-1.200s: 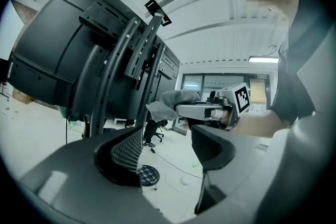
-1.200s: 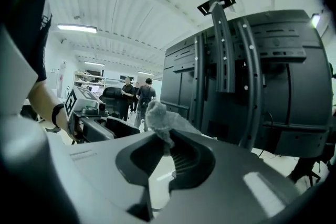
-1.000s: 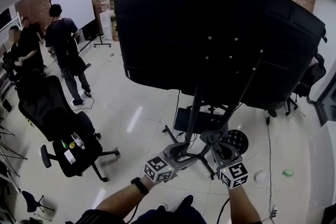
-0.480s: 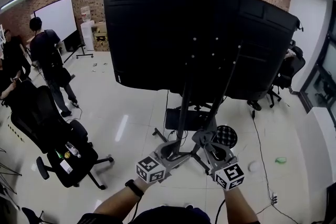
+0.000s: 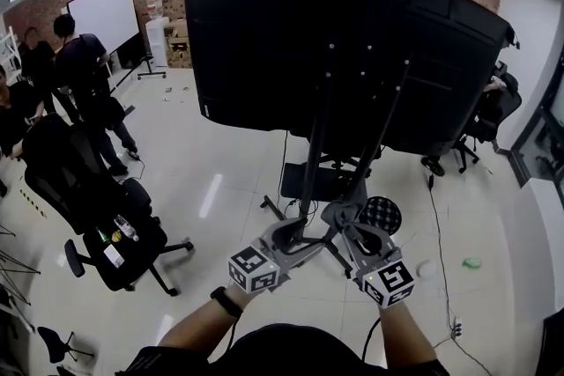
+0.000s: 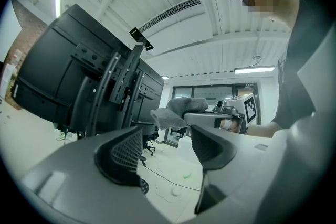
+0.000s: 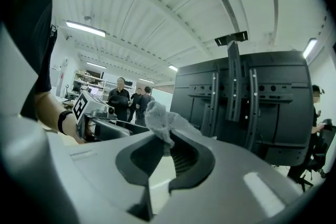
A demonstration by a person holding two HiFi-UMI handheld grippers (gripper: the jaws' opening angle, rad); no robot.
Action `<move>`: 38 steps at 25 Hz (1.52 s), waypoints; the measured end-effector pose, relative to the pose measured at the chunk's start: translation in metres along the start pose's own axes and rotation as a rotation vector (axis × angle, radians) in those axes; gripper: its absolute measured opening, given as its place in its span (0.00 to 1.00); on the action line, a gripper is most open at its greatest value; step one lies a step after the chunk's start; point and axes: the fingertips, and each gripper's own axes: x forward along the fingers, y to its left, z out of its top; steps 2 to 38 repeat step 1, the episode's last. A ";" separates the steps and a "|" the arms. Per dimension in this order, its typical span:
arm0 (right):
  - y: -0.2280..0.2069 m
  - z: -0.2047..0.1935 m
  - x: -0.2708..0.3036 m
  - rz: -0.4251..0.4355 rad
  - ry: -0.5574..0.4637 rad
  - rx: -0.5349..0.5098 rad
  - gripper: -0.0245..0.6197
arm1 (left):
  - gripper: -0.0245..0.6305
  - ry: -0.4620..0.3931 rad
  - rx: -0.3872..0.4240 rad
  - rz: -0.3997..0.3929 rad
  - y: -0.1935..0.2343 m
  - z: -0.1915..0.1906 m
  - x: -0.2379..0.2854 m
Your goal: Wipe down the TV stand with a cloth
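The TV stand [image 5: 315,156] is a black frame with two upright poles and splayed legs, carrying a large black screen [image 5: 291,40] seen from behind. My right gripper [image 5: 342,219] is held low in front of the stand's legs, and my right gripper [image 7: 165,145] is shut on a crumpled grey cloth [image 7: 160,120]. Just left of it, my left gripper [image 5: 293,235] is open; the left gripper [image 6: 167,140] has nothing between its jaws. In the left gripper view the cloth [image 6: 177,110] hangs off the right gripper's tip, apart from the stand [image 6: 107,89].
A black office chair [image 5: 101,220] with small bottles on its seat stands at the left. Several people [image 5: 84,70] are near a whiteboard [image 5: 110,11]. A round black stool [image 5: 381,214], floor cables and a small green scrap [image 5: 473,262] lie right of the stand.
The head view has shifted slightly. Both grippers stay low before the stand's legs, the right one still holding the cloth.
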 end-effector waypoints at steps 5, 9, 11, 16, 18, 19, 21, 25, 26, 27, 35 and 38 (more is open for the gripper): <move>-0.002 0.004 0.001 0.007 -0.009 -0.012 0.08 | 0.51 -0.007 0.010 0.005 0.001 0.004 0.002; -0.002 0.004 0.001 0.007 -0.009 -0.012 0.08 | 0.51 -0.007 0.010 0.005 0.001 0.004 0.002; -0.002 0.004 0.001 0.007 -0.009 -0.012 0.08 | 0.51 -0.007 0.010 0.005 0.001 0.004 0.002; -0.002 0.004 0.001 0.007 -0.009 -0.012 0.08 | 0.51 -0.007 0.010 0.005 0.001 0.004 0.002; -0.002 0.004 0.001 0.007 -0.009 -0.012 0.08 | 0.51 -0.007 0.010 0.005 0.001 0.004 0.002; -0.002 0.004 0.001 0.007 -0.009 -0.012 0.08 | 0.51 -0.007 0.010 0.005 0.001 0.004 0.002; -0.002 0.004 0.001 0.007 -0.009 -0.012 0.08 | 0.51 -0.007 0.010 0.005 0.001 0.004 0.002; -0.002 0.004 0.001 0.007 -0.009 -0.012 0.08 | 0.51 -0.007 0.010 0.005 0.001 0.004 0.002; -0.002 0.004 0.001 0.007 -0.009 -0.012 0.08 | 0.51 -0.007 0.010 0.005 0.001 0.004 0.002; -0.002 0.004 0.001 0.007 -0.009 -0.012 0.08 | 0.51 -0.007 0.010 0.005 0.001 0.004 0.002; -0.002 0.004 0.001 0.007 -0.009 -0.012 0.08 | 0.51 -0.007 0.010 0.005 0.001 0.004 0.002; -0.002 0.004 0.001 0.007 -0.009 -0.012 0.08 | 0.51 -0.007 0.010 0.005 0.001 0.004 0.002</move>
